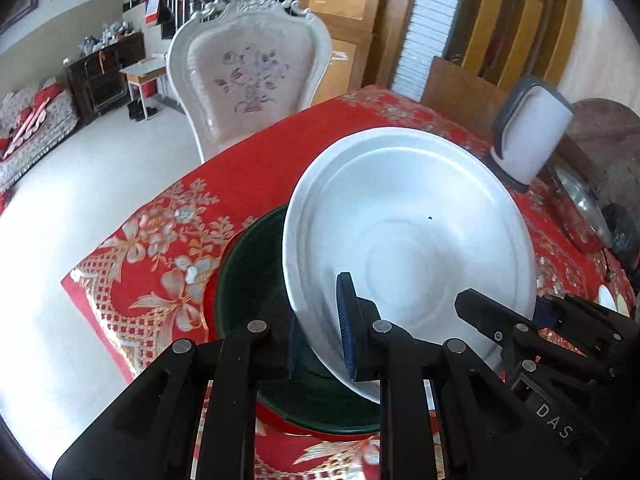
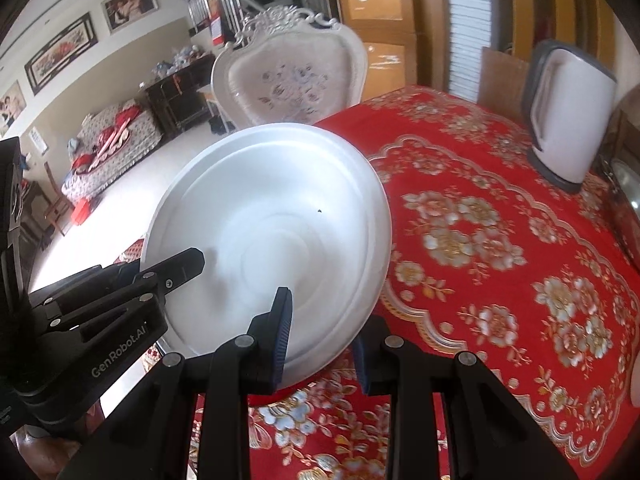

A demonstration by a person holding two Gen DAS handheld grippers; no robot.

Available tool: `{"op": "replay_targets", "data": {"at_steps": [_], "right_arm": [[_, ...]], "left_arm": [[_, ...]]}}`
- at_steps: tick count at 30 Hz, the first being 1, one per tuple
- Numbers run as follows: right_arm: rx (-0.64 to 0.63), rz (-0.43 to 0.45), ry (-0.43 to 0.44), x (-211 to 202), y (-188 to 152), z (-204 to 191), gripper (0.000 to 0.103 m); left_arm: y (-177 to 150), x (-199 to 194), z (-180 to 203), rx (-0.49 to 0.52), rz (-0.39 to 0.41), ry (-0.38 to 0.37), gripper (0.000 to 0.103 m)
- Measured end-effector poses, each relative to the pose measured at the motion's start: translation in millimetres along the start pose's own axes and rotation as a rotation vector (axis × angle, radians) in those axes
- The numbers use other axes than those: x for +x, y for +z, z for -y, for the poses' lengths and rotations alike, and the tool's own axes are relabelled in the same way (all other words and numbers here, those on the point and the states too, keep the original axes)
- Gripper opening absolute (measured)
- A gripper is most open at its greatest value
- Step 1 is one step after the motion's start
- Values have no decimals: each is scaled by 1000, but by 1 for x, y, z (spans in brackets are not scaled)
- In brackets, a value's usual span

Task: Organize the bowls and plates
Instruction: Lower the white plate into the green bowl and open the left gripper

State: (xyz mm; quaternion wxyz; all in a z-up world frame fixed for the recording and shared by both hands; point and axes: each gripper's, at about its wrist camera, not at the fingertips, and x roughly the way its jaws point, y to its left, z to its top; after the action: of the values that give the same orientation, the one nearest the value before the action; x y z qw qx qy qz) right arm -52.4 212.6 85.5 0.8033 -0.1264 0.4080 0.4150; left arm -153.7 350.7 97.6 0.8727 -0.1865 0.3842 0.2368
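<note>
Grippers: 2, left gripper (image 1: 320, 324) and right gripper (image 2: 320, 336), both pinching 1 wide white ceramic plate (image 1: 408, 240) by its near rim, lifted and tilted over the red floral tablecloth (image 2: 500, 220). Only the left view shows 1 dark green bowl (image 1: 248, 288) beneath.

Plate (image 1: 420, 216): plain white, tiny dark speck. Bowl (image 1: 256, 280) under plate: dark green. Tablecloth (image 2: 500, 240) beneath plate: red, gold-white floral pattern. Kettle (image 2: 568, 120) beyond plate: white, grey trim.

Wht plate (image 1: 408, 216) tilted, airborne above dk-green dish (image 1: 248, 300)
</note>
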Motion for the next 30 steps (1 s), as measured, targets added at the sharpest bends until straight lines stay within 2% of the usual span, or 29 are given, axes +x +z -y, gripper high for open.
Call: {"op": "replay_targets", "data": {"at_steps": [14,18,21,30], "right_arm": [[-54,-76,1,19,-7,-28,29],[-59,-89,7,20,-7,-32,36],[-51,-81,20,17,-5,-33,38],[-50,-50,-21,12,-3,-30,43]], "left_arm": [[-17,16,-26,-27,-72,-4,18],[-17,13,-26,-27,-72,-5,18],[-16,12,-28,-34,-73,-4,18],[-16,14,-28,-23,-61,33,18]]}}
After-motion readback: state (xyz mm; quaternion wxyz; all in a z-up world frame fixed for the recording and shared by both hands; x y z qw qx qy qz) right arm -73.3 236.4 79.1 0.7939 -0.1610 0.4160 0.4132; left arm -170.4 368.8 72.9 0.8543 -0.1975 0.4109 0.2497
